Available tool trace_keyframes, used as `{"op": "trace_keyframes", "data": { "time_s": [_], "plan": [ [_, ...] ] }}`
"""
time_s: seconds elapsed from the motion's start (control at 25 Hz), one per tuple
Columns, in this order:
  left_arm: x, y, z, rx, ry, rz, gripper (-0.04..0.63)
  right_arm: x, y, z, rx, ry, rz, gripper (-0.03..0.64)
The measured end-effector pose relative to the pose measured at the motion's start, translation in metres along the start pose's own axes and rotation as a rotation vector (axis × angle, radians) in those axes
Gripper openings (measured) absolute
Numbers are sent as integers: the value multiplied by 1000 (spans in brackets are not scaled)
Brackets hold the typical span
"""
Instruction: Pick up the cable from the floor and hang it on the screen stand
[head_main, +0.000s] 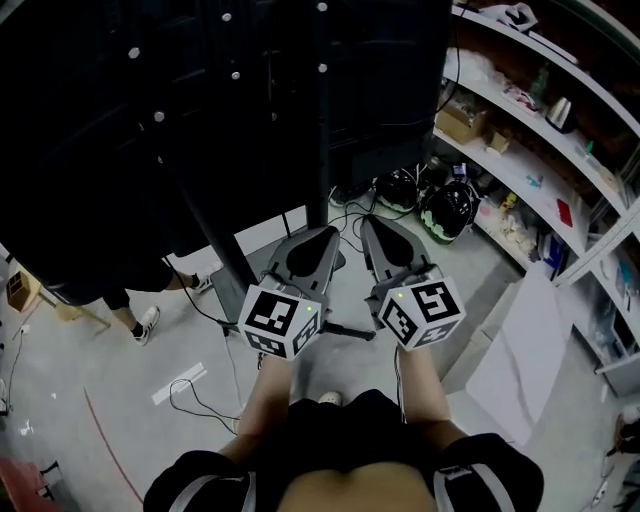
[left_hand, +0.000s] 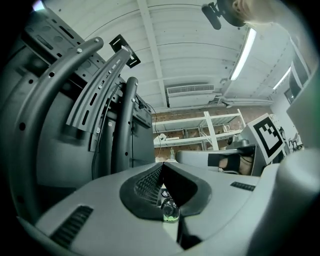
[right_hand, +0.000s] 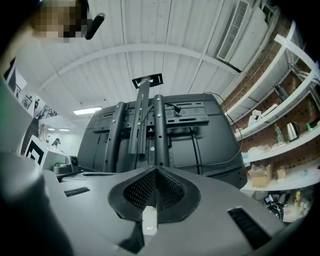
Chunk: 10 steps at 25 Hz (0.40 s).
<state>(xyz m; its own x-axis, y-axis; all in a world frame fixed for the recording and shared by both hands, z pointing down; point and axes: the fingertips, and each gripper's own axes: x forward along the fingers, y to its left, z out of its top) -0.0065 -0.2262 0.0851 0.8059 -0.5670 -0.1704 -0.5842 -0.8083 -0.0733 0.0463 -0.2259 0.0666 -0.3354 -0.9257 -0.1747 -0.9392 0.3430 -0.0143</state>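
Left of the screen stand (head_main: 318, 150), by its foot, a thin dark cable (head_main: 195, 402) lies on the floor (head_main: 90, 340). It trails from the stand's base toward the person and ends in a loose loop, so its long run follows the line from stand to person, not across it. It lies well below both grippers and off to their left.

In front of the stand's upright, the left gripper (head_main: 328, 236) has its fingers pressed together with nothing between them. Just beside it on the right, the right gripper (head_main: 368, 222) is likewise closed tight on nothing. Both point at the back of the stand.

Further right on the stand, the right gripper view shows a second lead (right_hand: 233, 126) hanging down across the back of the screen.

I can't tell which of the two the task means. The scene fits the floor cable waiting to be lifted. It also fits the draped lead already being the hung one, with the floor cable something else. If the floor cable is meant, I'd judge the left hand the nearer.
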Motion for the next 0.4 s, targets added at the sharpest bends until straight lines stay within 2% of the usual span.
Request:
{"op": "trace_keyframes", "data": {
  "time_s": [0.16,0.4],
  "plan": [
    [-5,-1,-3,19,17,14,8,-1,9,-1,-16,0,13,21],
    [2,7,1,-3,-17,5,8,13,11,-2,-51,7,32,21]
  ]
}}
